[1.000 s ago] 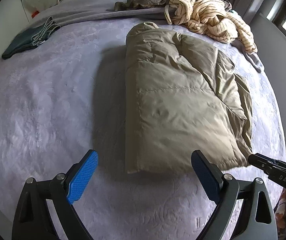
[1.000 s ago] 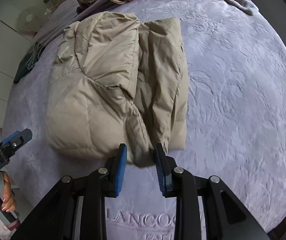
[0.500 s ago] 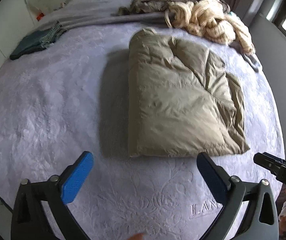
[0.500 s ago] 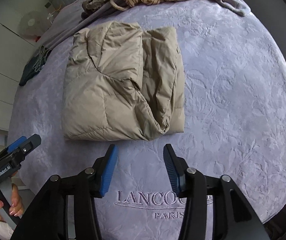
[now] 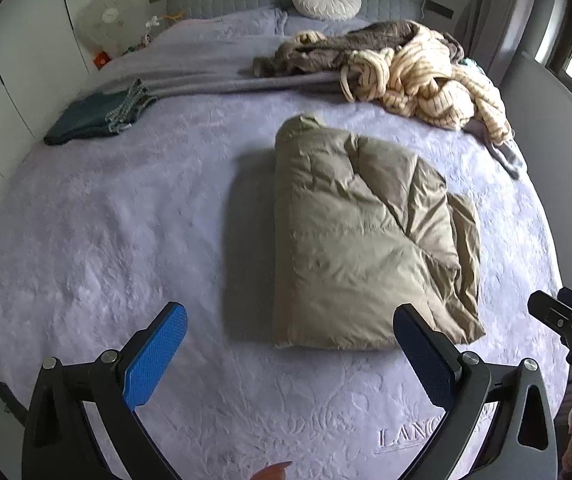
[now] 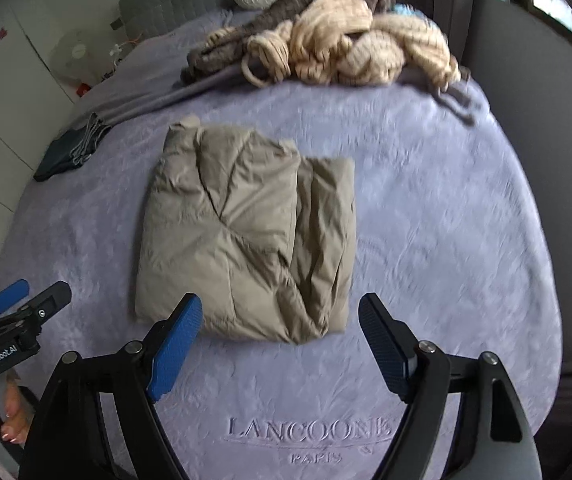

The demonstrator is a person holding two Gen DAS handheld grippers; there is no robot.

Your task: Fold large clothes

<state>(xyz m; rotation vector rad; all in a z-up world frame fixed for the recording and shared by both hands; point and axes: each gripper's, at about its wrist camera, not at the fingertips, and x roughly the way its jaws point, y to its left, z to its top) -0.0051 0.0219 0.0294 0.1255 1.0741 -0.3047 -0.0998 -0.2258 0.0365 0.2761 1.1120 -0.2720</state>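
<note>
Lying folded into a thick rectangle, a khaki puffer jacket [image 5: 366,240] rests mid-bed on a lavender embossed bedspread [image 5: 106,240]. Nearer the camera, the left gripper [image 5: 290,344] hangs above the bedspread, jaws spread wide and empty. The right gripper [image 6: 278,336] hovers over the jacket's near edge, jaws opening, gripping nothing. Farther back lie a cream striped garment heap [image 5: 426,80] and a folded dark-green garment [image 5: 94,116].

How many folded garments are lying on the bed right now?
2. The tan padded jacket lies folded mid-bed, just beyond both grippers. A dark green garment sits folded at the bed's far left edge. The heap of unfolded clothes near the headboard may hide more.
</note>
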